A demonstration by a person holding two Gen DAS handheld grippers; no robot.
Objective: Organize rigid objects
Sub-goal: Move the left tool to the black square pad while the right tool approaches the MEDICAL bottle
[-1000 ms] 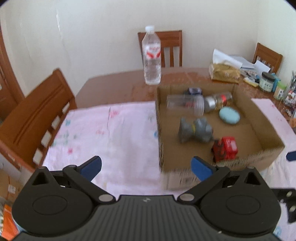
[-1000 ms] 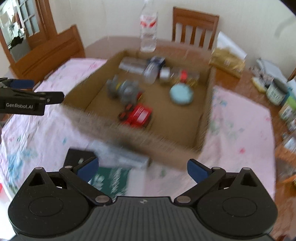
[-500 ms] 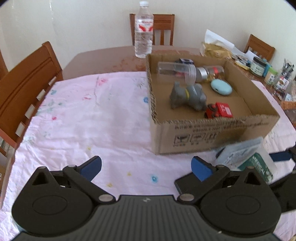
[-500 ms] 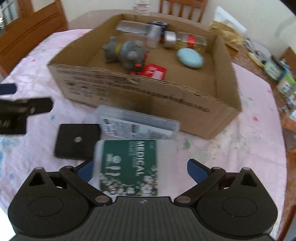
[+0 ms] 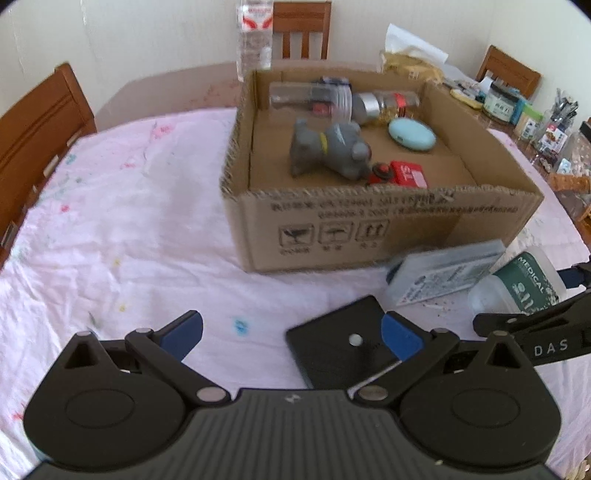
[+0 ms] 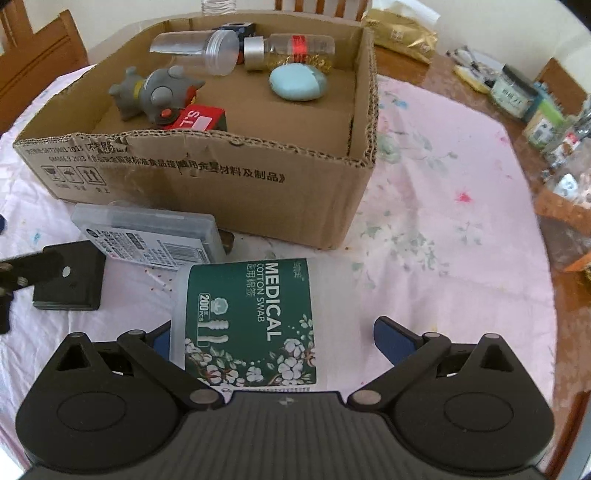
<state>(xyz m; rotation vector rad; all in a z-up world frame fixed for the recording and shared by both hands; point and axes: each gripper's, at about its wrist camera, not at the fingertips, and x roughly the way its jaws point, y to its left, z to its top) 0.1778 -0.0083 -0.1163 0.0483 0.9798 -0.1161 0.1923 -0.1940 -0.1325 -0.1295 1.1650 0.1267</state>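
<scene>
A cardboard box (image 5: pixel 388 229) (image 6: pixel 207 173) stands on the pink cloth and holds a grey toy, a red toy car, a pale blue oval and two clear jars. In front of it lie a cotton swab tub (image 6: pixel 255 325) (image 5: pixel 517 288), a flat clear case (image 6: pixel 147 236) (image 5: pixel 443 273) and a black square plate (image 5: pixel 343 347) (image 6: pixel 70 277). My right gripper (image 6: pixel 273 336) is open, its jaws on either side of the tub lying between them. My left gripper (image 5: pixel 291 332) is open above the cloth, its right finger over the black plate.
A water bottle (image 5: pixel 255 33) stands behind the box. Wooden chairs (image 5: pixel 33 122) ring the table. Jars, packets and other clutter (image 6: pixel 535 103) crowd the table's right side beyond the cloth.
Both grippers have dropped lower and nearer the table in front of the box. The right one has moved forward until the swab tub lies between its open jaws.
</scene>
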